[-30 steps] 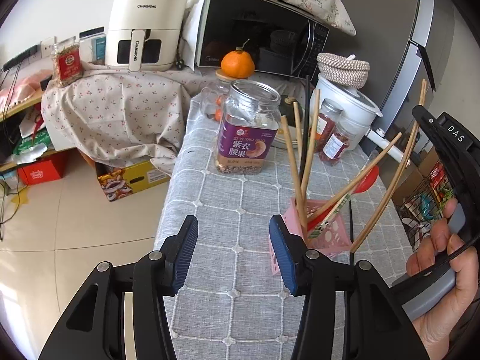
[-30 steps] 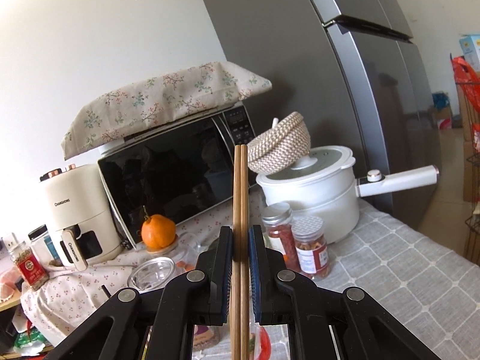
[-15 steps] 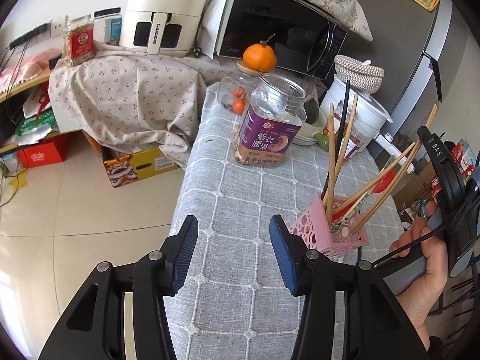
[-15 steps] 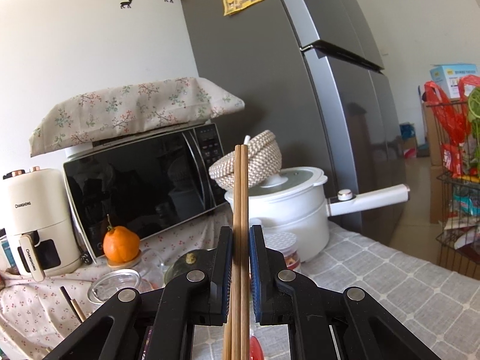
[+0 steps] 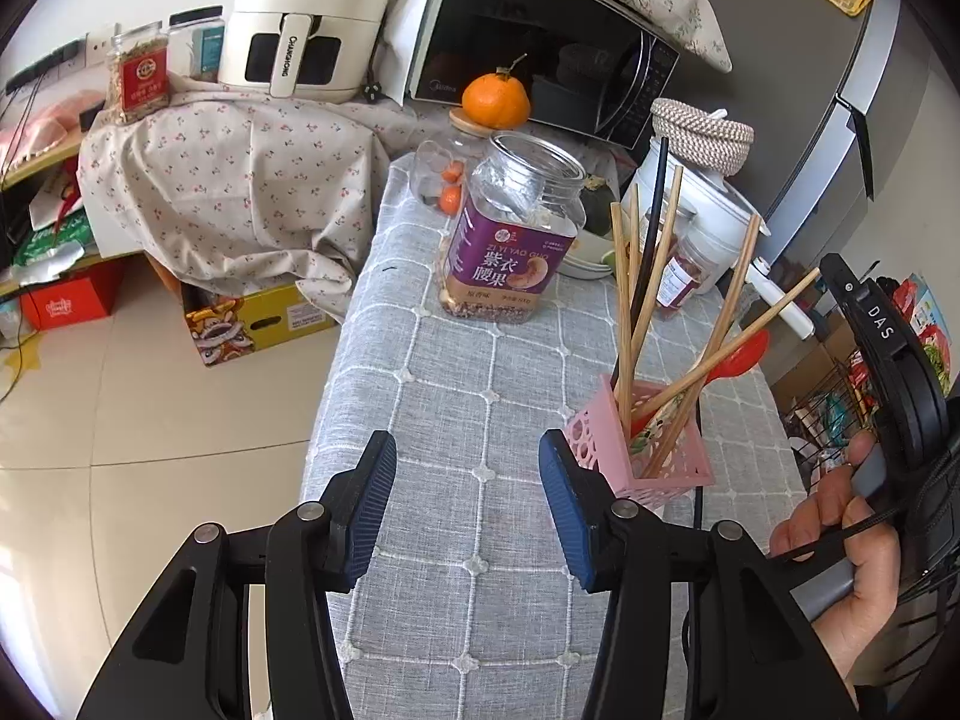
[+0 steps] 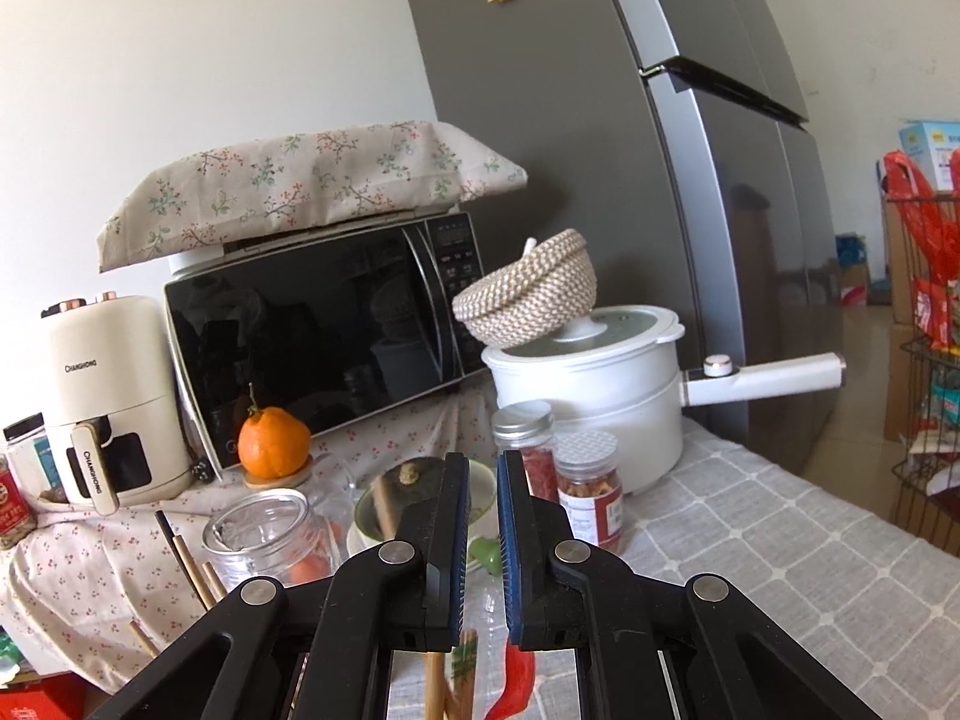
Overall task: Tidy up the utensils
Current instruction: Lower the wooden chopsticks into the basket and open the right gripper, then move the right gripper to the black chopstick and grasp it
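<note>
Five wooden chopsticks (image 5: 624,324) stand in one pink basket (image 5: 672,468); left gripper (image 5: 468,504) gapes, right gripper (image 6: 482,516) slightly parted, empty.

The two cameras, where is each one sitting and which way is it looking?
Left wrist: sits on the left gripper, above the grey checked table, looking down at the pink holder of chopsticks; its open blue-padded fingers and the person's right hand show.
Right wrist: sits on the right gripper, low above the holder, looking level at the microwave and white pot; only its nearly closed, empty fingers show.
Shared: microwave, orange, pot, air fryer.
</note>
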`<state>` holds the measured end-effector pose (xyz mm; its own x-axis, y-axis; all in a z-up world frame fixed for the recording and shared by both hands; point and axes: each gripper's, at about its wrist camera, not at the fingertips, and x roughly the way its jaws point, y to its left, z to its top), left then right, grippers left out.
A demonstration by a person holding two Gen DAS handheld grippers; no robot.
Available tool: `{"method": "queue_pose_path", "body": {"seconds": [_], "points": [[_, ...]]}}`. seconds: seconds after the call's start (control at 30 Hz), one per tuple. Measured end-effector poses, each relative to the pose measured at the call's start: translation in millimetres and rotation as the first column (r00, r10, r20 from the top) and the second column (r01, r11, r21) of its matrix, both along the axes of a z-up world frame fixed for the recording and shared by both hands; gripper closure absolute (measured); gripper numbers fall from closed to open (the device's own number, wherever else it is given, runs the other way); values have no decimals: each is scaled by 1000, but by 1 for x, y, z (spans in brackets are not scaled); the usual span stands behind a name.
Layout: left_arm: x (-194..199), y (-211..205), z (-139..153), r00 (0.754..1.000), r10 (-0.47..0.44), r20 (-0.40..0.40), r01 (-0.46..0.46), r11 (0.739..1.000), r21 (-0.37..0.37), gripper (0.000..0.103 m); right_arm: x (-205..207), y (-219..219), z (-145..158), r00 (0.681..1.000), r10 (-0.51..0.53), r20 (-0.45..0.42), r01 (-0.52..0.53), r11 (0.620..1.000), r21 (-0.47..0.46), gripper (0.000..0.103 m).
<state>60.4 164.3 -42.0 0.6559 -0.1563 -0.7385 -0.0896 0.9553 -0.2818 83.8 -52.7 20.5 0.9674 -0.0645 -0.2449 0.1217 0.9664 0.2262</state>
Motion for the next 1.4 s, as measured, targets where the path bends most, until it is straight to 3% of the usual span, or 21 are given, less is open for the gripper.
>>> {"method": "queue_pose_path", "body": {"seconds": [0.1, 0.17, 0.23, 0.3, 0.47, 0.67, 1.0, 1.17, 1.23, 1.4], "points": [[1, -8, 0, 1000, -19, -1, 19, 1000, 18, 50, -3, -17, 8, 999, 26, -28, -25, 999, 34, 93], [2, -14, -1, 999, -34, -6, 34, 999, 27, 46, -4, -29, 13, 997, 56, -56, -54, 998, 40, 85], [2, -20, -2, 999, -49, -12, 50, 998, 32, 40, -5, -43, 16, 992, 89, -89, -85, 995, 55, 64], [2, -27, -4, 997, -67, -22, 68, 997, 34, 35, -4, -56, 17, 984, 114, -134, -106, 992, 62, 54], [0, -50, -7, 994, -105, -32, 107, 993, 49, 26, -1, -82, 9, 950, 161, -269, -151, 987, 58, 40], [1, -76, -16, 988, -142, -61, 147, 985, 92, 23, 8, -109, -18, 870, 188, -455, -191, 981, 40, 35], [7, -107, -32, 977, -178, -121, 194, 971, 136, 22, 33, -130, -81, 681, 176, -711, -252, 968, -1, 32], [7, -116, -38, 964, -221, -149, 242, 961, 137, 22, 56, -133, -119, 580, 184, -794, -244, 969, 46, 32], [8, -119, -40, 960, -230, -157, 253, 957, 142, 22, 65, -133, -130, 560, 181, -809, -231, 971, 57, 32], [11, -125, -46, 950, -255, -182, 280, 951, 132, 22, 89, -130, -149, 549, 173, -818, -188, 979, 81, 32]]}}
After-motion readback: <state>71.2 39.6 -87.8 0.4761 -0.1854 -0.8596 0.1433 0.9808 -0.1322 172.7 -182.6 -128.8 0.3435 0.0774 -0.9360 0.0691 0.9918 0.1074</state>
